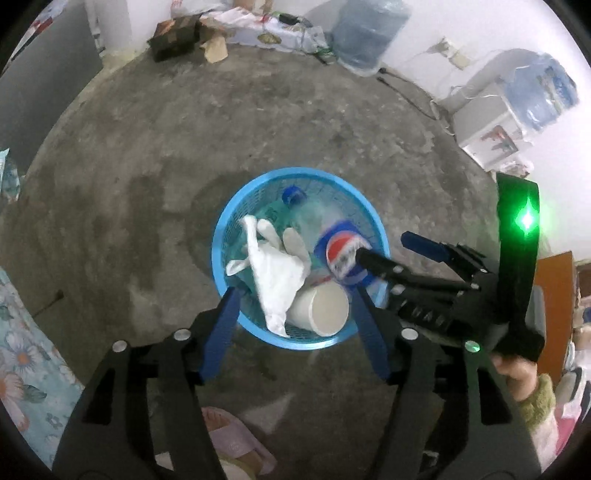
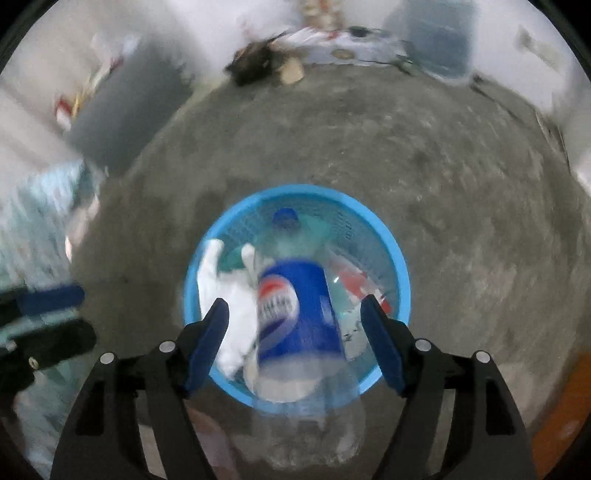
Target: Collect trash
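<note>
A blue mesh basket [image 1: 221, 236] stands on the concrete floor. In it lie a white glove [image 1: 275, 273], a white paper cup [image 1: 327, 308] and a clear Pepsi bottle [image 1: 340, 254] with a blue cap [image 1: 293, 195], cap end down in the basket. My left gripper [image 1: 295, 314] is open and empty above the basket's near rim. My right gripper [image 2: 295, 314] is open just above the basket [image 2: 402, 280]. The bottle [image 2: 295, 306] shows blurred between its fingers, not clamped. The right gripper also shows in the left wrist view [image 1: 384, 251], beside the bottle.
Water jugs [image 1: 369, 33], a white appliance [image 1: 491, 129], cardboard [image 1: 184, 37] and cables lie along the far wall. Floral fabric [image 1: 22, 354] is at the left. A pink slipper [image 1: 232, 439] is on the floor below the left gripper.
</note>
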`<state>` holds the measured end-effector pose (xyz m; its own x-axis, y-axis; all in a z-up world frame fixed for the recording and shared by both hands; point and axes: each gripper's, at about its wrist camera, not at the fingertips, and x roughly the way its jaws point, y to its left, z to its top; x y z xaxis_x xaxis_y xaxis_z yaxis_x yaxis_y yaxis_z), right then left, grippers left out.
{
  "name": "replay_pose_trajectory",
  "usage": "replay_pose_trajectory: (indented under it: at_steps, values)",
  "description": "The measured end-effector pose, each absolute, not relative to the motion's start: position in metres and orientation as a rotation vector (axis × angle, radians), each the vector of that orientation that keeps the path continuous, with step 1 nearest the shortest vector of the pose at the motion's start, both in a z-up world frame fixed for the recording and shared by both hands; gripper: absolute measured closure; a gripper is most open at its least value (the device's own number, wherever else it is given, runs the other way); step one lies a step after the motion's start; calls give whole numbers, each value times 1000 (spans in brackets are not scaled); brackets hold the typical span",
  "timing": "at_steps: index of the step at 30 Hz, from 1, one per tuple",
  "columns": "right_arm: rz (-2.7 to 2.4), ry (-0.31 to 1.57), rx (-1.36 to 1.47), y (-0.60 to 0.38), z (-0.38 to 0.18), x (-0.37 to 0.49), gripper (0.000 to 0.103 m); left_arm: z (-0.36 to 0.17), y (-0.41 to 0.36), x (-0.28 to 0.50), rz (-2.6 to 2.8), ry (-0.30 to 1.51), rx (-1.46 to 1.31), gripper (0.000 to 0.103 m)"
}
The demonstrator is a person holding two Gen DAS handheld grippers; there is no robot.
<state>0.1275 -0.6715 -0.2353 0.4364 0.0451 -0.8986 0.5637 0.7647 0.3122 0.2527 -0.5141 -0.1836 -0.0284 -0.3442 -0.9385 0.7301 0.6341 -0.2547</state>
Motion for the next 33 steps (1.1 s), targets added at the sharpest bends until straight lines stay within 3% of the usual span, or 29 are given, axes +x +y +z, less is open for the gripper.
replay_pose_trajectory:
  at_steps: [5, 12, 17, 22, 25, 33]
  values:
    - [-381, 907, 775, -672, -200, 94, 31, -153, -501, 248, -915, 1281, 350, 40]
    - [-371, 734, 763, -636, -130, 82, 31, -61, -437, 229, -948, 1138, 270, 38]
    - [-263, 594, 689, -568, -51, 76, 29, 16, -353, 201, -936, 967, 184, 32]
    - [-144, 534, 553, -473, 14, 66, 20, 78, -241, 157, -807, 790, 127, 19]
    - [-92, 538, 478, -426, 38, 66, 16, 99, -183, 130, -696, 715, 100, 12]
    - [-1, 549, 240, -303, 85, 59, 9, 107, -70, 69, -403, 605, 22, 9]
